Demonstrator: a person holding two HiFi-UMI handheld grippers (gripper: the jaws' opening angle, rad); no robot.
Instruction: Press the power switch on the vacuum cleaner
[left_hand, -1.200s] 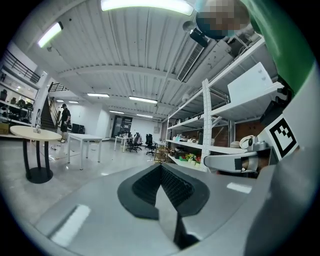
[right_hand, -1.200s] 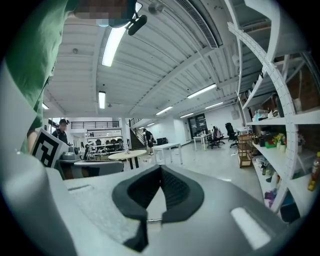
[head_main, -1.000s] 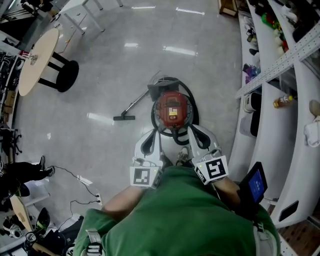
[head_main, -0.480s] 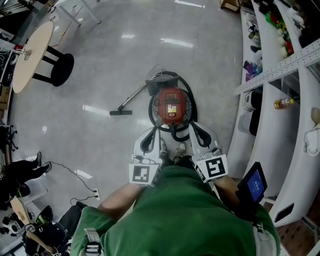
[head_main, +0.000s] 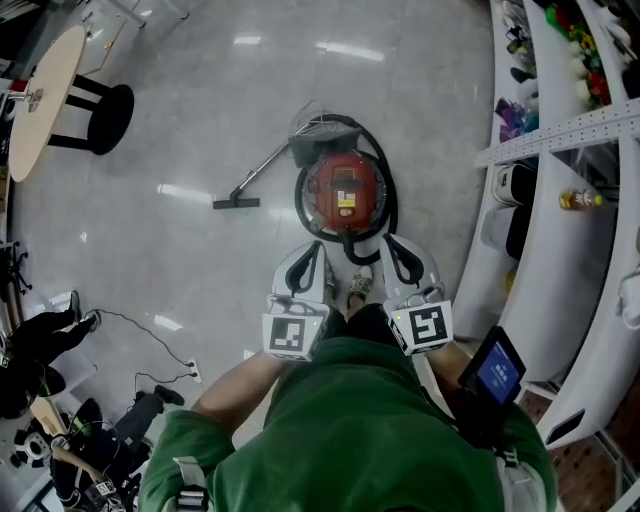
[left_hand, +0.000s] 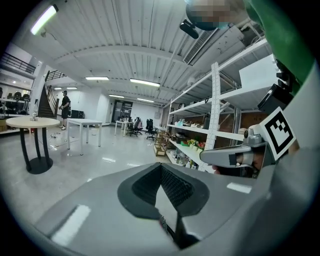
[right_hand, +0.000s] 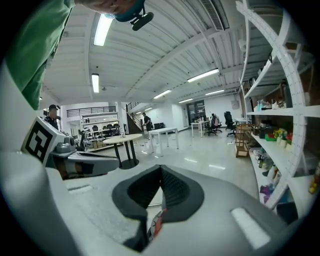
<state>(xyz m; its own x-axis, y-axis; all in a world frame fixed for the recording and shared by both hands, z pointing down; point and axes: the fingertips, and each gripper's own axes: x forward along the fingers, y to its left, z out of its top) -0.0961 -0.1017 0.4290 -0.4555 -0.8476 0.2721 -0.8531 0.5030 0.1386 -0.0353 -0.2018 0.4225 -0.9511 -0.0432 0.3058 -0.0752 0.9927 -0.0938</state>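
The red round vacuum cleaner (head_main: 344, 190) stands on the grey floor, ringed by its black hose (head_main: 387, 205). Its wand ends in a floor nozzle (head_main: 235, 203) to the left. My left gripper (head_main: 317, 246) and right gripper (head_main: 386, 241) are held side by side just short of the cleaner's near edge, apart from it. Both are shut with nothing held. In the left gripper view the left gripper (left_hand: 161, 165) has its jaws closed together. The right gripper (right_hand: 160, 168) looks the same in its own view, with a sliver of the red vacuum cleaner (right_hand: 154, 225) showing beneath.
White shelving (head_main: 560, 150) with small items runs along the right. A round table (head_main: 40, 95) on a black base stands far left. Cables (head_main: 140, 335) and bags lie on the floor at lower left. A small screen (head_main: 495, 370) hangs by my right arm.
I have stepped forward, so the vacuum cleaner now lies closer to both grippers. The grippers stay shut and side by side.
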